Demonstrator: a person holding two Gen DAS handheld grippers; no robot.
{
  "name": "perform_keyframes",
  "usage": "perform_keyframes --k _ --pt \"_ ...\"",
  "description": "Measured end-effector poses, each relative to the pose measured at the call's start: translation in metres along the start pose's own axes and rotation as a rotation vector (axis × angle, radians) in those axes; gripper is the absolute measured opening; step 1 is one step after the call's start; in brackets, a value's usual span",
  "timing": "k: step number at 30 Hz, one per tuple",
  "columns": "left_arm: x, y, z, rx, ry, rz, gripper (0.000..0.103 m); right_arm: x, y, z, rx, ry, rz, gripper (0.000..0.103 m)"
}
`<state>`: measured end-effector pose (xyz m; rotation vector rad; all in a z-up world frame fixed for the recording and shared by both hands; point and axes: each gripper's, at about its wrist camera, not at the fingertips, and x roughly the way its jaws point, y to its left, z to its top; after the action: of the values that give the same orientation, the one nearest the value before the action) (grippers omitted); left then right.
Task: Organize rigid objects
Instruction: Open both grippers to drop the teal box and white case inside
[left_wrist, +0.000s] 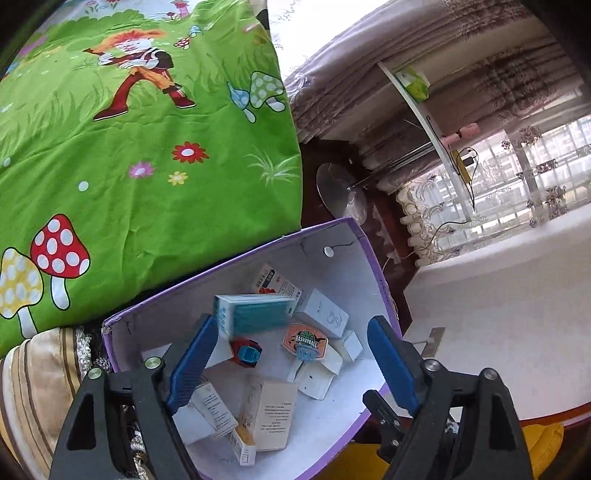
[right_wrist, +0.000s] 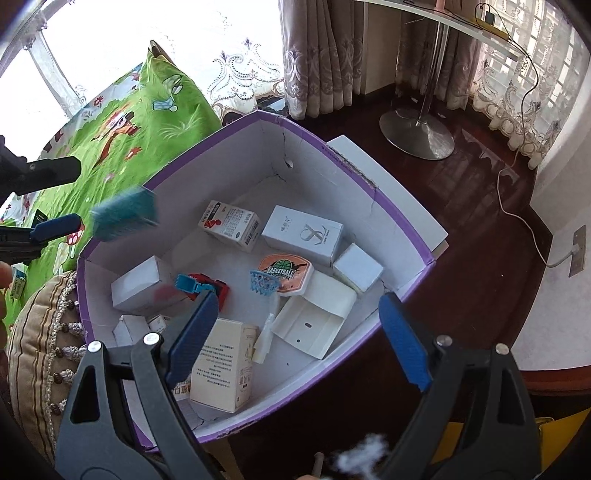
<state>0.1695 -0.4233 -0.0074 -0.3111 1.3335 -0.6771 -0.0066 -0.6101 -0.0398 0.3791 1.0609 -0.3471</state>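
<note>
Both tools tilt steeply down over the purple-rimmed white cardboard box (right_wrist: 402, 218), which sits beside the green cartoon-print bedding (left_wrist: 147, 147). The left tool (left_wrist: 291, 354) has its blue jaws spread wide with nothing between the pads; in the right wrist view a blurred teal-and-white carton (right_wrist: 123, 214) is in mid-air just beyond its fingers, above the box's far left rim. The right tool (right_wrist: 295, 332) hangs over the near side, jaws wide and empty, above the small cartons and an orange toy basketball backboard (right_wrist: 284, 273) inside.

Home bedroom: bedsheet (left_wrist: 147, 147), curtains (right_wrist: 317, 55)
</note>
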Motion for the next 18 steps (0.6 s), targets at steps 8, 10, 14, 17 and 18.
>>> perform_keyframes --k 8,10,14,17,18 --pt "-0.026 -0.001 -0.009 0.115 -0.073 -0.003 0.084 -0.015 0.01 0.005 -0.018 -0.057 0.017 0.09" --pt "-0.038 -0.001 -0.012 0.148 -0.093 0.005 0.084 -0.022 0.014 0.007 -0.024 -0.079 0.031 0.09" --pt "-0.066 0.009 -0.019 0.179 -0.135 0.012 0.084 -0.036 0.028 0.013 -0.035 -0.113 0.075 0.09" --pt "-0.088 0.019 -0.021 0.176 -0.174 0.013 0.084 -0.046 0.043 0.018 -0.055 -0.133 0.109 0.09" --pt "-0.096 0.023 -0.022 0.182 -0.193 0.022 0.084 -0.049 0.049 0.019 -0.063 -0.138 0.12 0.09"
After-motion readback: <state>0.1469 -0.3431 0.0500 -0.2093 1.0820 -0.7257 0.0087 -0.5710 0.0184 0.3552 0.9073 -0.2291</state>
